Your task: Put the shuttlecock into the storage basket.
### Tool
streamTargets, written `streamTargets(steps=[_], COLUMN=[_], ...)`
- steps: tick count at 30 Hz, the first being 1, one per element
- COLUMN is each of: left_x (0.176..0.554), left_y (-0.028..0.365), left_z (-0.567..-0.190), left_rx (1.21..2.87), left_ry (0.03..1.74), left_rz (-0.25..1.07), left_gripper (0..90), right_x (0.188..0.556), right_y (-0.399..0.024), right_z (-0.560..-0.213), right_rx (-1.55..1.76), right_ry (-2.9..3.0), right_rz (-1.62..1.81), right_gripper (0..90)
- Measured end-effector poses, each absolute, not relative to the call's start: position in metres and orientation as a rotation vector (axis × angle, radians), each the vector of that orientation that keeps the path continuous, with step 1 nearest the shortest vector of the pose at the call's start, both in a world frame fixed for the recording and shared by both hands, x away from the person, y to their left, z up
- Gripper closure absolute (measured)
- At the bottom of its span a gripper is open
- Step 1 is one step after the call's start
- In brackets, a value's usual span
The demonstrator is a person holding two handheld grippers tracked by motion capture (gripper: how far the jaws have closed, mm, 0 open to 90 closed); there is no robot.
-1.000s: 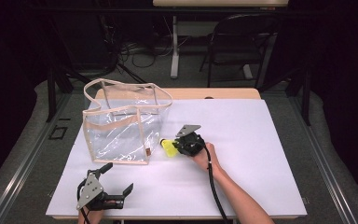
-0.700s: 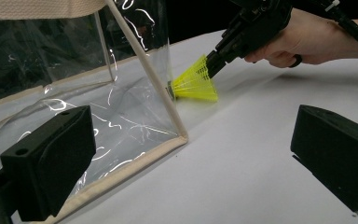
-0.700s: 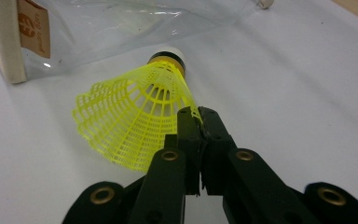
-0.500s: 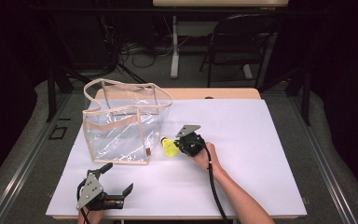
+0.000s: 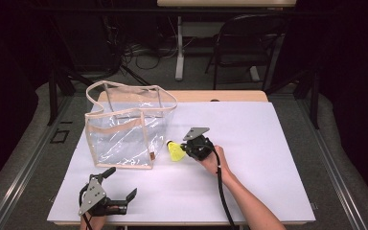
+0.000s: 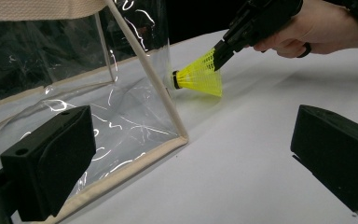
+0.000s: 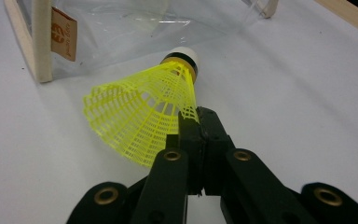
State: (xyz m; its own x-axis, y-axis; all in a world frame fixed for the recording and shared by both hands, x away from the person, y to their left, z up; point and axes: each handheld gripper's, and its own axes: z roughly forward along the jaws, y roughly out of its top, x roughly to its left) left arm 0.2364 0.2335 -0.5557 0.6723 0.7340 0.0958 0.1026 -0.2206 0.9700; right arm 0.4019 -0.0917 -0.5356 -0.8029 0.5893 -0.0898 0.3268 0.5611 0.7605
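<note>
On the white table [image 5: 268,143] a clear bag [image 5: 127,129] stands open; just beside its right side lies a yellow shuttlecock [image 5: 175,151], pinched by the right gripper [image 5: 186,149]. The left gripper [image 5: 117,184] rests near the front edge, jaws apart

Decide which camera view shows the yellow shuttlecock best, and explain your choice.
The right gripper view: the shuttlecock is close up, its mesh skirt pinched by the right gripper. The left gripper view shows it side-on beside the clear bag. The high view shows it small.

Clear tote bag [image 5: 124,132], white table [image 5: 268,158]
</note>
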Motion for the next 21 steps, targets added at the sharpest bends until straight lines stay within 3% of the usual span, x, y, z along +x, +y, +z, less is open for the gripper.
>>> streamTargets(steps=[21], left_x=[0.236], left_y=[0.233], left_z=[-0.556], left_rx=[1.725], left_ry=[0.680], left_rz=[0.679], left_gripper=[0.0], right_x=[0.401], right_y=[-0.102], right_z=[-0.529], right_rx=[0.768], right_ry=[2.461], right_rz=[1.110], right_gripper=[89.9])
